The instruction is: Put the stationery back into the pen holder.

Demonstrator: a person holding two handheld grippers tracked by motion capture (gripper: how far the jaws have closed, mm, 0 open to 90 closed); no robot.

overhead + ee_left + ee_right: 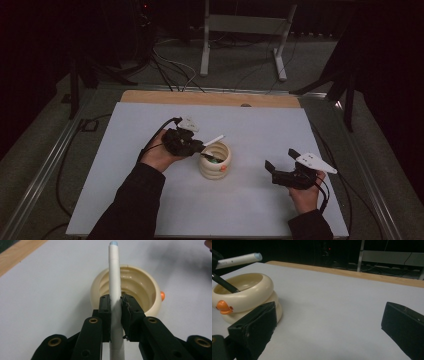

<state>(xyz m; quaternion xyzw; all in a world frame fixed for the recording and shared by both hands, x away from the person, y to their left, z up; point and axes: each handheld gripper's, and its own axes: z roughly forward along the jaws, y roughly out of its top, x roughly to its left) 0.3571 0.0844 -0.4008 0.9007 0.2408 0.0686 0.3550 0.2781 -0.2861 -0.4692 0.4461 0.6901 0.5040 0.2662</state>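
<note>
In the high view, a white rectangular table surface (150,200) with a wooden strip along its far edge carries a cream ribbed round plastic holder with a small orange duck bill on its side (215,160), placed near the centre. The left gripper (199,147), held in the person's left hand (159,156), sits just left of the holder and clamps a white cylindrical marker pen (214,140) that slants up and to the right over the holder's far rim. The right gripper (280,161), held in the right hand (306,196), rests well to the right of the holder with its jaws spread wide and nothing between them. In the left gripper view, the two black jaws press on the white marker pen (114,285) from both sides; the pen runs straight ahead above the open mouth of the cream holder (100,287), its pale blue tip beyond the far rim. In the right gripper view, the jaws stand wide apart over bare table surface (332,305). The cream holder (257,293) stands at the left, a thin dark rod (224,283) leaning inside it, and the white marker pen (238,260) is above it.
</note>
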